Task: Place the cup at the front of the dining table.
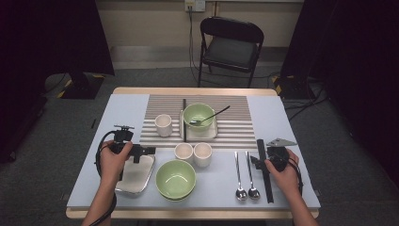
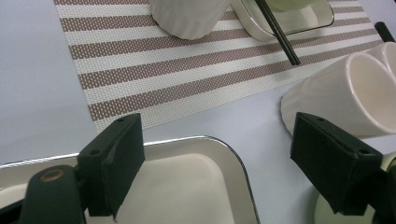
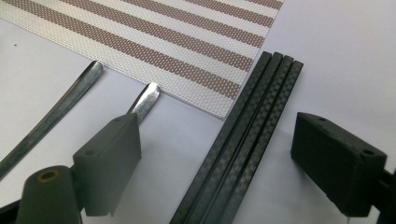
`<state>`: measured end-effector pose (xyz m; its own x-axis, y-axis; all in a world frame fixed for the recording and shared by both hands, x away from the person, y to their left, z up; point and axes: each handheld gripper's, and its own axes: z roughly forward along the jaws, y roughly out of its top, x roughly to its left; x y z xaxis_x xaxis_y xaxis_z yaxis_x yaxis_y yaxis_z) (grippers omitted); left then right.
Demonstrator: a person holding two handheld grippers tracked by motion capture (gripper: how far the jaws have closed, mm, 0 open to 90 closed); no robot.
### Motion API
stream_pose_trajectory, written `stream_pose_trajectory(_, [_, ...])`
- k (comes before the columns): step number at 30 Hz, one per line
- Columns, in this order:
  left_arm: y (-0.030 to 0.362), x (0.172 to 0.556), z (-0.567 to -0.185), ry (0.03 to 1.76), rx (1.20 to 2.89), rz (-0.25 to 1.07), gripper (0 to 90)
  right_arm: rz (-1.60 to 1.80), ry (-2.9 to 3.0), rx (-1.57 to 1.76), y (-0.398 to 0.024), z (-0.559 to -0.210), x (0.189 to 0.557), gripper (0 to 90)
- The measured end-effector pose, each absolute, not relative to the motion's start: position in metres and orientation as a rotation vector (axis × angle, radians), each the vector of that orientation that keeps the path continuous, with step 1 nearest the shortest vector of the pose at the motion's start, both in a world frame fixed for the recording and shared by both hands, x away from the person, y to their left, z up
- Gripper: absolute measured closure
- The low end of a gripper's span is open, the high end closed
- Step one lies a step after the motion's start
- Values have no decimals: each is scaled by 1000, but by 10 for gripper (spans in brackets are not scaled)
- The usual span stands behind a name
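You had black checker-weave chopsticks (image 3: 243, 140), a brown-and-white striped placemat (image 1: 235, 127), green bowls (image 1: 175, 179), cream cups (image 1: 202, 154), pale blue counter (image 1: 277, 117).

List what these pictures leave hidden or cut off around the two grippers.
- Chopsticks: right gripper view, near ends cut off by the bottom edge.
- Tray: left gripper view, near part cut off by the bottom edge and the left gripper.
- Tray's left edge: high view, covered by the left hand.
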<state>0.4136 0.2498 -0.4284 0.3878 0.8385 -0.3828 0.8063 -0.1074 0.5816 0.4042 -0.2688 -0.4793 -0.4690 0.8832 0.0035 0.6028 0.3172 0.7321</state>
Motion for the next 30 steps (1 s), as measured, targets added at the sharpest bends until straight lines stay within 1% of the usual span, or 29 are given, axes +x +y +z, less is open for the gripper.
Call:
stream_pose_trajectory(16, [254,404,-431,1365,1917,65,173,954,2191,1319,-269,-479,404,152])
stream_pose_trajectory(30, [262,397,-437,1375,1910,85,173,955,2191,1319,-269,-479,404,152])
